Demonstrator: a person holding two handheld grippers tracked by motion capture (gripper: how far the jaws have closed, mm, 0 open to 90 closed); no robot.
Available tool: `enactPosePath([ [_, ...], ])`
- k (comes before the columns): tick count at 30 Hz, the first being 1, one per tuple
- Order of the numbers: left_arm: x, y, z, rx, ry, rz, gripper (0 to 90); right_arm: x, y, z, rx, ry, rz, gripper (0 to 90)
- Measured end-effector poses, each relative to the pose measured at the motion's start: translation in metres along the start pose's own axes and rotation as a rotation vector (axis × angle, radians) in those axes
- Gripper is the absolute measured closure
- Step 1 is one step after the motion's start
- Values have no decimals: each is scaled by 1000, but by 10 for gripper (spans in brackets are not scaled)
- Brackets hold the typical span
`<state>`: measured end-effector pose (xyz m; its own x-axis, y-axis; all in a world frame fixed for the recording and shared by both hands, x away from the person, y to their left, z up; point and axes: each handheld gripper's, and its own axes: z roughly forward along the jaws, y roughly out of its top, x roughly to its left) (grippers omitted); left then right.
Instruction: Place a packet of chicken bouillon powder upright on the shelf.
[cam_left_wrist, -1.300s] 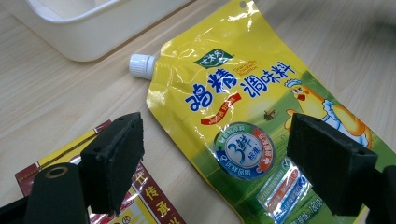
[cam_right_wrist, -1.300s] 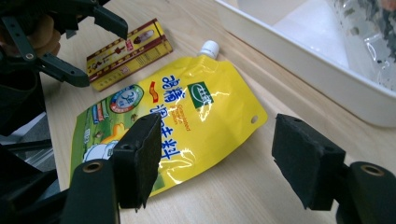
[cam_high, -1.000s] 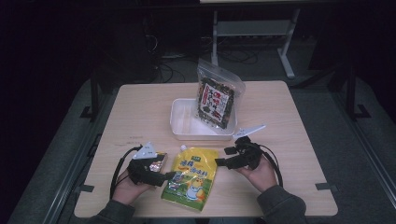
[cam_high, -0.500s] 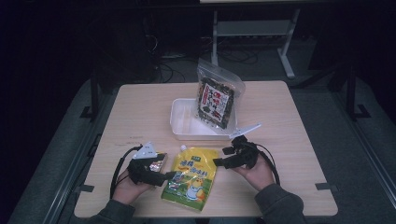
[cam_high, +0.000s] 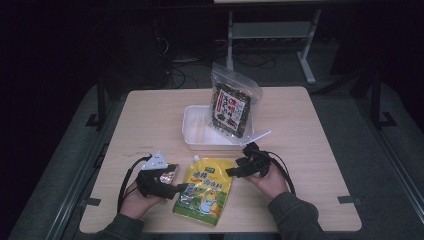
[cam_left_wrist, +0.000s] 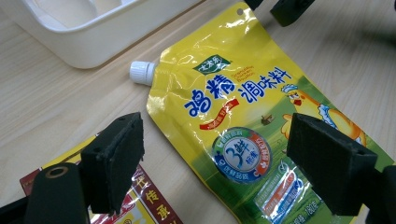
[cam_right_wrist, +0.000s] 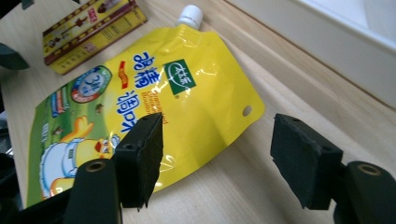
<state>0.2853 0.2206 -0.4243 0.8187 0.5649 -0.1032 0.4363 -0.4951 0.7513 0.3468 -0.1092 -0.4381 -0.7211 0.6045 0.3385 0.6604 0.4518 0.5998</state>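
A yellow spout pouch (cam_high: 204, 192) with a white cap lies flat near the table's front edge. It reaches across the left gripper view (cam_left_wrist: 233, 116) and the right gripper view (cam_right_wrist: 154, 93). My left gripper (cam_high: 181, 188) sits at its left edge, and its jaws stand open over the pouch's lower half (cam_left_wrist: 219, 144). My right gripper (cam_high: 231, 172) is at the pouch's upper right corner, open (cam_right_wrist: 217, 140). Its jaws have just been closing a little. That corner lies under them, and the pads do not press on it.
A small red and yellow box (cam_high: 170, 172) lies under the left gripper, beside the pouch. A white tray (cam_high: 210, 145) stands behind the pouch, with a dark snack bag (cam_high: 231, 107) leaning upright in it. Bare tabletop lies to the left and right.
My right gripper has edged a little left, towards the pouch's corner. The left gripper and the pouch have stayed put.
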Motion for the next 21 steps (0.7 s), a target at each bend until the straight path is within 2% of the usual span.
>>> enactPosePath([
  [4, 0, 0, 0, 1, 0, 0, 184, -4, 1, 5, 16, 9, 15, 382],
  [8, 0, 0, 1, 1, -3, 0, 184, -9, 3, 13, 35, 29, 39, 480],
  [10, 0, 0, 1, 1, -4, 0, 184, -10, 3, 15, 39, 33, 43, 497],
  [16, 0, 0, 1, 5, -4, -1, 184, -14, 3, 23, 55, 60, 62, 643],
  [18, 1, 0, 1, 5, -5, -2, 184, -15, 3, 22, 44, 80, 73, 739],
  [21, 1, 0, 1, 5, -5, -2, 184, -16, 3, 21, 34, 95, 75, 790],
])
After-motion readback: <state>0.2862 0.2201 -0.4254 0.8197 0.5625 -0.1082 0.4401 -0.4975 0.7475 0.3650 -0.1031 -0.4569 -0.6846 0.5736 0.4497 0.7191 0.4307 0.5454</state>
